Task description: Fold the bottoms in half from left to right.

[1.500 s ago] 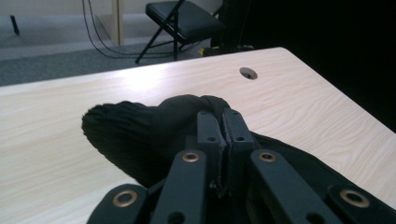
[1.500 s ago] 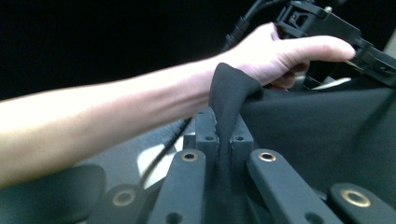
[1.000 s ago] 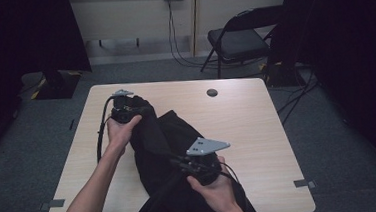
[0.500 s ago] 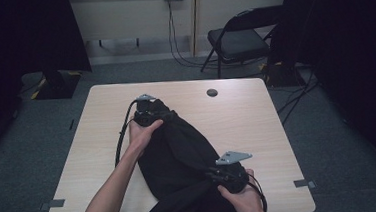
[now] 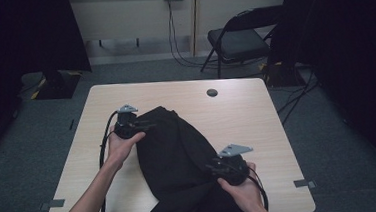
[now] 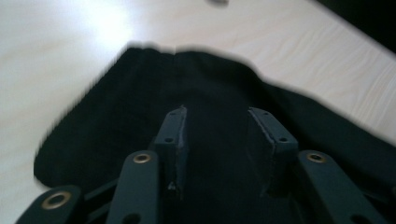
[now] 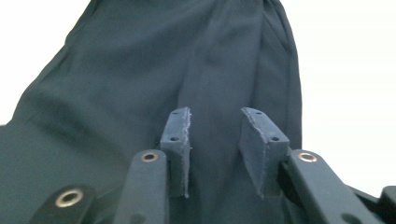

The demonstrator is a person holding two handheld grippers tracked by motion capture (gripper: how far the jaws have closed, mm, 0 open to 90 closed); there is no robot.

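Nearest me, my right gripper (image 5: 219, 165) sits at the near right edge of the black garment (image 5: 179, 156), its fingers (image 7: 176, 135) partway apart after just opening, cloth beneath them but nothing pinched. The garment lies spread on the pale wooden surface (image 5: 257, 116), running from the near edge toward the middle. Farther off, my left gripper (image 5: 144, 125) rests at the garment's far left end, fingers (image 6: 170, 135) likewise just opened, gripping nothing.

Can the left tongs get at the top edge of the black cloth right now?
Probably yes. The left tongs hang open right over the black cloth, and its far edge lies just ahead on the table with nothing between.
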